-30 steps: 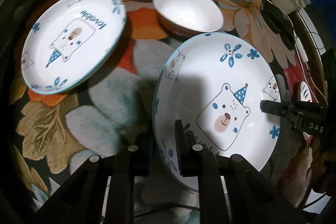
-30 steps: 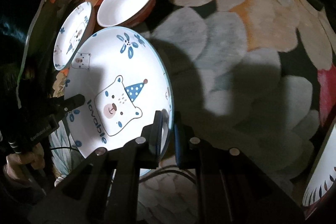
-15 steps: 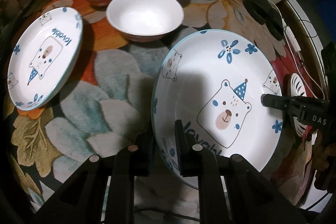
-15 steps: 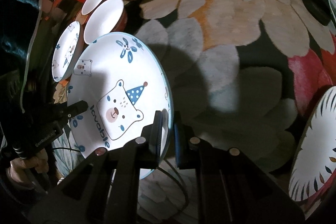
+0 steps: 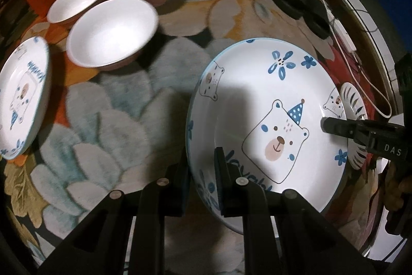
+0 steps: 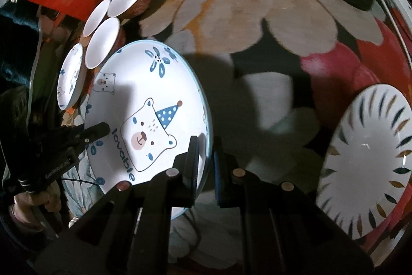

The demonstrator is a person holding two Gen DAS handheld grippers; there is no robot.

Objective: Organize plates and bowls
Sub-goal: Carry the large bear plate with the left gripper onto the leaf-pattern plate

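Grippers, left (image 5: pixel 202 178) and right (image 6: pixel 206 163), both clamp bear plate (image 5: pixel 257 105) near bowls (image 5: pixel 110 30).

Left gripper (image 5: pixel 202 169): matte black, two flat slab fingers (image 5: pixel 221 179) on angular linkage arms with triangular cut-outs, four round silver pivot screws across the linkage; its body, seen from the right wrist view, carries white lettering reading "GenRobot.AI" and a thin black cable. Right gripper (image 6: pixel 206 164): same black build and cut-outs, four copper-pink pivot screws, ribbed finger pads (image 6: pixel 193 161) with a blue tint, white "DAS" lettering on its side. Bare skin of the left hand (image 6: pixel 31 208) and right hand (image 5: pixel 397 187) shows, dim.
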